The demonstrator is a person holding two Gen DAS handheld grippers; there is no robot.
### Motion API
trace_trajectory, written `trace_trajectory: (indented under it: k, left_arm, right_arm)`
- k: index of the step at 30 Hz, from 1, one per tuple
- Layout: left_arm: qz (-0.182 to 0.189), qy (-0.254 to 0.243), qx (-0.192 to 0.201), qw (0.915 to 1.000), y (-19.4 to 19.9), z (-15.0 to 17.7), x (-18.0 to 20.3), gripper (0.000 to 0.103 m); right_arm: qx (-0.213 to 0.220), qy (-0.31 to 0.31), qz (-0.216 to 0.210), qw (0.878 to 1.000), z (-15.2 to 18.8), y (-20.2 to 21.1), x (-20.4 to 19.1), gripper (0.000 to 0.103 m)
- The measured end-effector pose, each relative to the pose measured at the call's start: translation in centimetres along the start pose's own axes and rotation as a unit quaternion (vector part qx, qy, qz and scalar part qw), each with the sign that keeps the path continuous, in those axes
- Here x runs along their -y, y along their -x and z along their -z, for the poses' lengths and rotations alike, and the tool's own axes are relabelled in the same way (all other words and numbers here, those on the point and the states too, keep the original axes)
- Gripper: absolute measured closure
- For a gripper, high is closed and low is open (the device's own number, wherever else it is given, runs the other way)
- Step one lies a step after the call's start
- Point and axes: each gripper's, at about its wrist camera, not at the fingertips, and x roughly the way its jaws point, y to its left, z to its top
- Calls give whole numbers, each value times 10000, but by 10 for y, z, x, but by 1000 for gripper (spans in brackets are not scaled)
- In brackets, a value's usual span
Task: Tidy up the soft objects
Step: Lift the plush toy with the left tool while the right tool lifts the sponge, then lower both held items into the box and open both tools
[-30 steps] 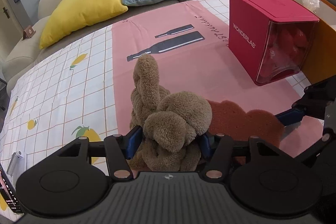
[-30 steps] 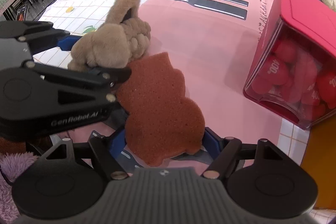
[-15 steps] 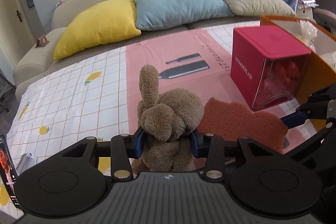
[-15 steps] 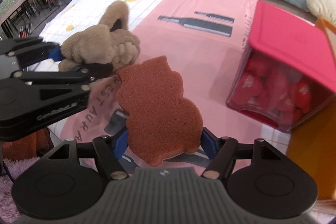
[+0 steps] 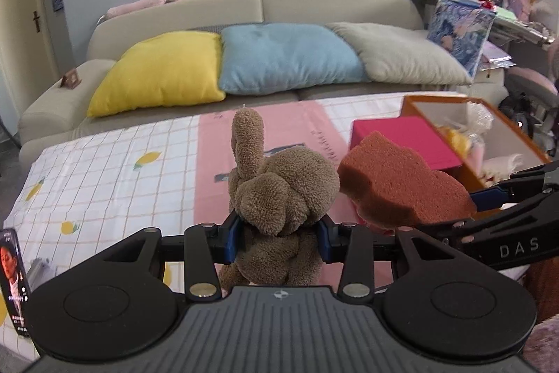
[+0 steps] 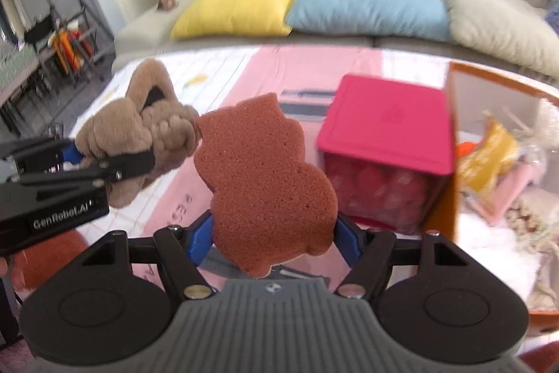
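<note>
Both hands are loaded. My left gripper (image 5: 278, 237) is clamped on the brown plush toy (image 5: 279, 198), pinched low around its middle, one long ear poking straight up. My right gripper (image 6: 274, 235) is squeezed on the rust-red sponge (image 6: 263, 180), held by its bottom end, flat face up. Both are clear of the table (image 5: 104, 170), side by side and nearly touching. They look featherlight and squashy, so I judge a grip deep on the body is safest; an ear or thin edge would just flop. The orange bin (image 6: 450, 93) at the table's right edge, past the pink box (image 6: 387, 117), looks like the drop spot.
</note>
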Motion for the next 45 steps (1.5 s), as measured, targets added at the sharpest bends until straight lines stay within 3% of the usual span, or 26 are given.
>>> trace_trajectory:
  k: [10, 20, 27, 31, 36, 45]
  left_arm:
    - [896, -438, 264, 9947, 8, -38, 62, 56]
    - [1815, -1017, 75, 9781, -24, -76, 129, 56]
    - [2262, -1817, -505, 9556, -58, -87, 185, 56]
    - [2402, -2199, -849, 9417, -76, -79, 210, 56]
    - [2433, -2617, -1169, 9266, -90, -71, 228, 56]
    - [2414, -2750, -1648, 9159, -122, -66, 243, 56]
  right_arm:
    - [551, -1026, 387, 9924, 5, 60, 67, 33]
    - [852, -2035, 1095, 9692, 15, 99, 161, 33]
    - [371, -2140, 1307, 9673, 22, 89, 196, 33]
    - [-98, -1806, 1598, 9705, 28, 71, 202, 33]
    - [-590, -1529, 1515, 9748, 36, 51, 211, 32]
    - [-815, -1264, 1600, 9756, 34, 48, 214, 28]
